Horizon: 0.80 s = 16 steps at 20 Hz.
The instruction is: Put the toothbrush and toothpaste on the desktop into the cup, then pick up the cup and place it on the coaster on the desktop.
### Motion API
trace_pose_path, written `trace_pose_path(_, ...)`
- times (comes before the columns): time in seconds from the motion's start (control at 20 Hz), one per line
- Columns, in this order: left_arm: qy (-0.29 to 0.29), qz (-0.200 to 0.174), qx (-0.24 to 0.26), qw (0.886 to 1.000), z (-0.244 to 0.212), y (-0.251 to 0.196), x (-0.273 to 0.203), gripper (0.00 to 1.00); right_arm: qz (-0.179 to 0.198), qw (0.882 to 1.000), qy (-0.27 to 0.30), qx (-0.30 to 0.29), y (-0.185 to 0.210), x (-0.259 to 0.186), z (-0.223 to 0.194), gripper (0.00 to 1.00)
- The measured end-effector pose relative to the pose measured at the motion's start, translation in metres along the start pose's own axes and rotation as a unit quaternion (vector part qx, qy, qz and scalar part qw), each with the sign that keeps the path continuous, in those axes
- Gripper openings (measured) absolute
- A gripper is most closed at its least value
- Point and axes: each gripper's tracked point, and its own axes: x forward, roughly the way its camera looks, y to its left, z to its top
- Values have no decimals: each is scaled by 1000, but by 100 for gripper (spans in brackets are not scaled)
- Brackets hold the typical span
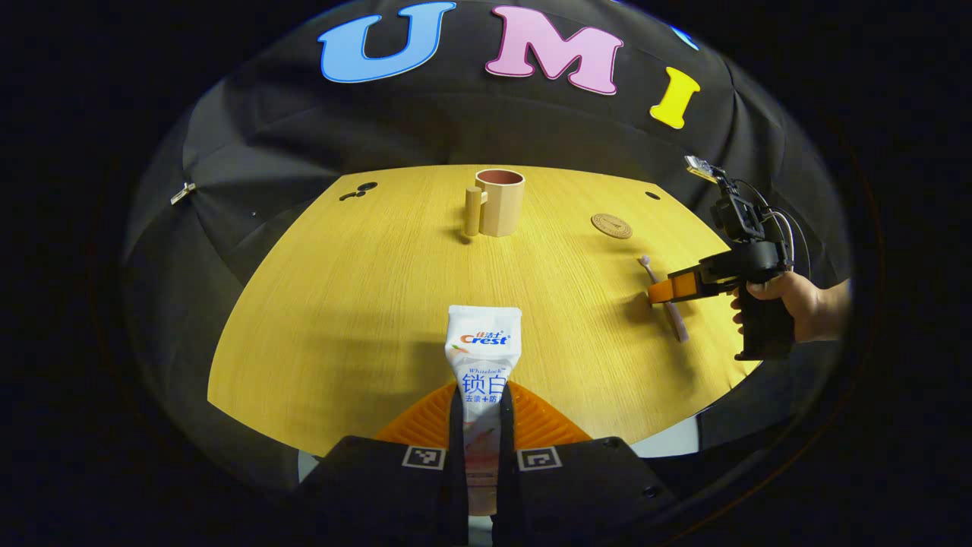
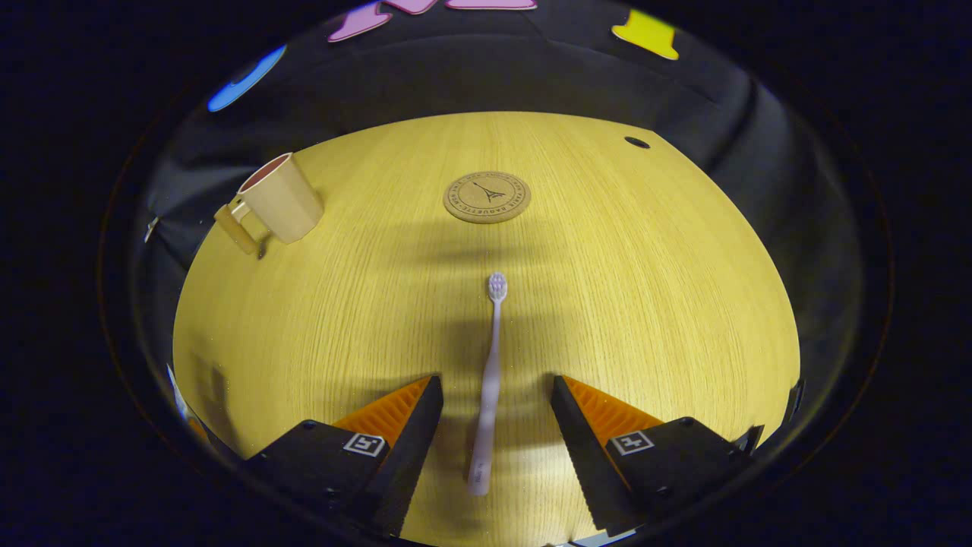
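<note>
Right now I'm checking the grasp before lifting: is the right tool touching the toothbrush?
Apart. The right gripper view shows the right tool open, with bare desktop between each finger and the toothbrush.

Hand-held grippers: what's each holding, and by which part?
Left hand-held gripper is clamped on the toothpaste tube's lower body. Right hand-held gripper holds nothing: jaws open either side of the toothbrush handle lying on the desktop.
</note>
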Motion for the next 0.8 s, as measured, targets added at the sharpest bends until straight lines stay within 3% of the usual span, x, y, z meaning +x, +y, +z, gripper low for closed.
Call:
trace_pose_path(0.1,-4,1,2,1000,4,-2,0,20,6,1000,4,-14,6,1,0,74)
trace_pose_path(0.15,-5,0,0,1000,6,-4,0,24,8,1000,4,-22,8,1,1,60)
trace_pose_path(0.2,-5,-1,-2,1000,7,-6,2,20,15,999,6,-30,11,0,1,40)
trace_pose_path(0.3,-4,-1,-7,1000,8,-9,3,20,19,999,4,-39,12,-4,3,17)
trace_pose_path(0.35,-3,-1,-10,1000,9,-10,4,20,23,999,8,-45,13,0,0,11)
trace_pose_path(0.55,10,2,-32,999,7,-16,12,15,56,995,19,-78,13,-3,-5,7)
trace_pose_path(0.6,14,3,-46,999,6,-17,16,20,61,994,21,-85,12,-4,-6,7)
trace_pose_path(0.8,2,4,-65,998,20,-25,24,20,88,990,26,-103,5,-9,-12,7)
